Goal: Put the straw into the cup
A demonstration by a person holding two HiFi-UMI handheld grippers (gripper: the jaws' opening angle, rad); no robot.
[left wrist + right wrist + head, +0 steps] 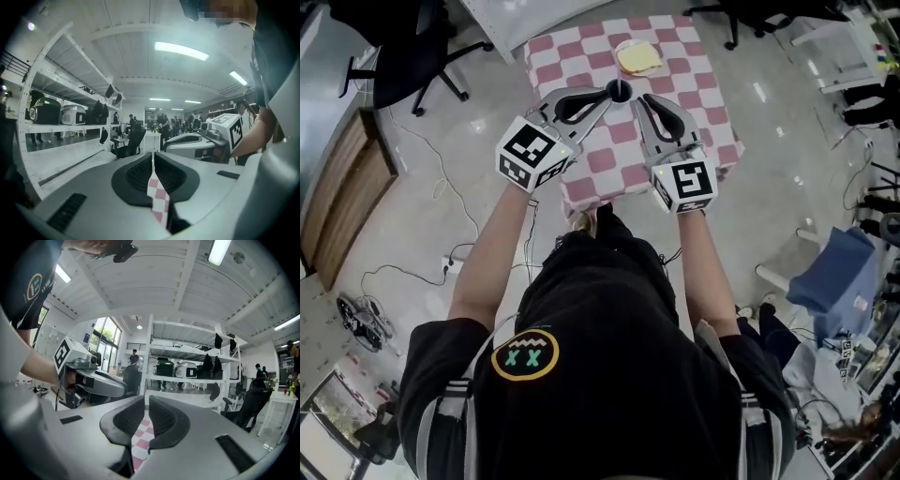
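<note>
Person's black T-shirt (609, 375) nearest; left gripper (604, 95) and right gripper (640, 97) flank the small dark cup (620, 90) on the pink-checked counter (712, 117) — fingers closed, empty. No straw visible — likely light, crushable; pinch mid-length gently.

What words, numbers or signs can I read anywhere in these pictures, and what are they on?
"X X": in the round yellow-ringed logo on the back of the person's black shirt.
Left marker cube and right marker cube: black-and-white square patterns only, no letters.
Blue wall sign in the right gripper view: too small to read.
Nothing else is legible.
</note>
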